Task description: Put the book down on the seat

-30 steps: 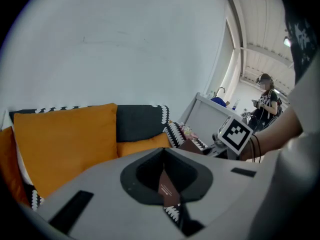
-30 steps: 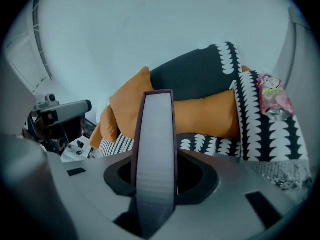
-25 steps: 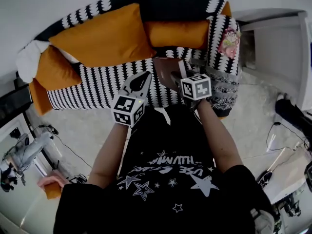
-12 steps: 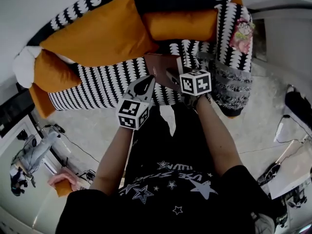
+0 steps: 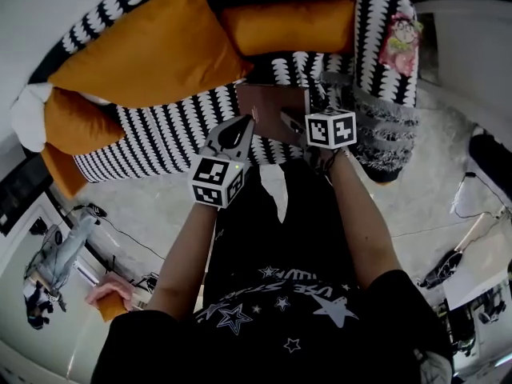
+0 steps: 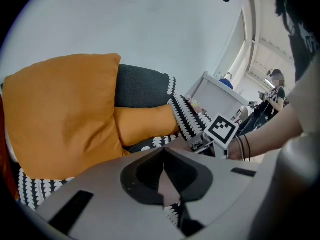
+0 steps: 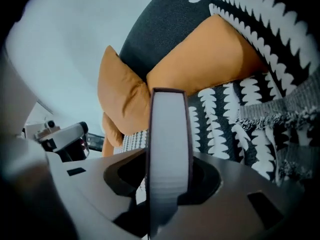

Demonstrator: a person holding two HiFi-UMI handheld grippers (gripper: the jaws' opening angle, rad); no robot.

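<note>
Right gripper view: right gripper (image 7: 169, 173) jaws clamped on the book (image 7: 169, 129), edge-on. Head view: book over the striped sofa seat (image 5: 164, 134). Left gripper (image 6: 163, 159) jaws closed, empty.

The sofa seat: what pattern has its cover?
The seat is black with white scallop rows; clearest in head view.

Head view: I look steeply down from high above the sofa (image 5: 160, 142). Left gripper view: low, near its front, facing the orange cushions (image 6: 60, 114). Right gripper view: nearer, same facing. All share those cushions.
</note>
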